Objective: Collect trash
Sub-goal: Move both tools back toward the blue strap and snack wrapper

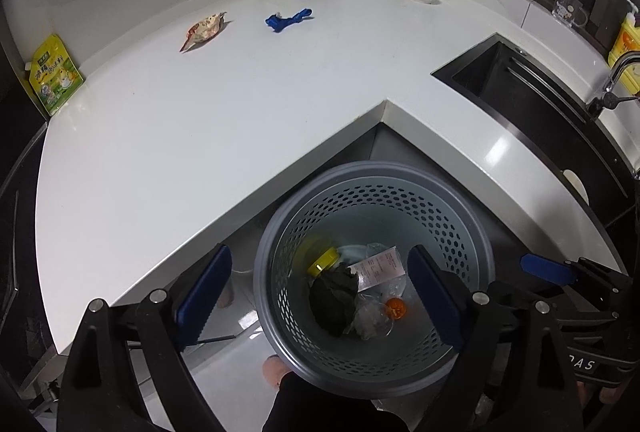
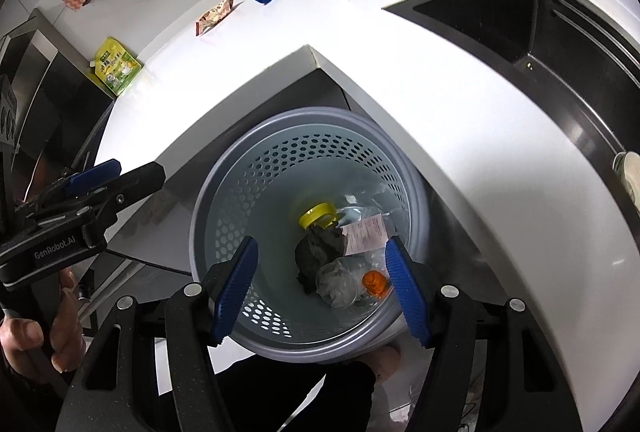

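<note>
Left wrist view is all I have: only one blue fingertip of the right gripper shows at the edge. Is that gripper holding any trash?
Observer: No. The right wrist view shows the right gripper open above the bin, with nothing between its fingers.
Operator: What is the clear lump beside the orange piece in the bin?
Observer: A clear plastic cup on its side, with something crumpled and pale inside.
Operator: Can you see who holds the left gripper?
Observer: Yes, a bare hand is wrapped around the handle of the left gripper.
</note>
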The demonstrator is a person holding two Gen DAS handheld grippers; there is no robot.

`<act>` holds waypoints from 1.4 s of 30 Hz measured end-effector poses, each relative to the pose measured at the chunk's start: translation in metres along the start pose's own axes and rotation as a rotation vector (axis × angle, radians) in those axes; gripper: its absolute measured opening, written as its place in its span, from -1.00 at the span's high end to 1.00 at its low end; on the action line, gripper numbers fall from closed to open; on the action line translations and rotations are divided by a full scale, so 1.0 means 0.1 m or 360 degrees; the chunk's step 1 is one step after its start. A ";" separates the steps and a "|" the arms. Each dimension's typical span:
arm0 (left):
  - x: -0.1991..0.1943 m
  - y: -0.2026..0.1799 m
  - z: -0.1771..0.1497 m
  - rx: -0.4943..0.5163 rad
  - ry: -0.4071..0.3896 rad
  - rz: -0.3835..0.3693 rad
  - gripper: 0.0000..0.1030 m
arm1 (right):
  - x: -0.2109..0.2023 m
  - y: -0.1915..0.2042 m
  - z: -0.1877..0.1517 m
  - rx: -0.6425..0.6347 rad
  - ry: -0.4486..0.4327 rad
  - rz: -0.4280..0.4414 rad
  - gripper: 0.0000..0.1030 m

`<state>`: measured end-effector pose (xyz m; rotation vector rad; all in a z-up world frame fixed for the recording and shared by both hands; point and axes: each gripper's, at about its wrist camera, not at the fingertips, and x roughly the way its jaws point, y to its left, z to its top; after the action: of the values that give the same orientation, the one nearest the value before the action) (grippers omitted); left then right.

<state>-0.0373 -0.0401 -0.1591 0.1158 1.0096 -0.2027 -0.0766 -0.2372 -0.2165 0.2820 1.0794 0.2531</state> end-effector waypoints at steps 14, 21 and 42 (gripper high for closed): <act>-0.41 0.02 0.29 -0.0055 -0.0161 0.0094 -0.86 | -0.41 0.00 0.24 -0.0041 -0.0131 0.0078 -0.29; -0.56 0.19 0.43 -0.0112 -0.0216 0.0155 -0.87 | -0.47 0.03 0.46 -0.0018 -0.0191 0.0095 -0.31; -0.22 1.13 1.36 -0.0140 -0.0274 0.0153 -0.87 | -0.05 0.62 1.50 -0.0009 -0.0278 0.0030 -0.32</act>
<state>0.0892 0.0468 -0.0685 0.0658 0.8381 -0.0787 0.0505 -0.1958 -0.1242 0.3035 0.9036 0.2439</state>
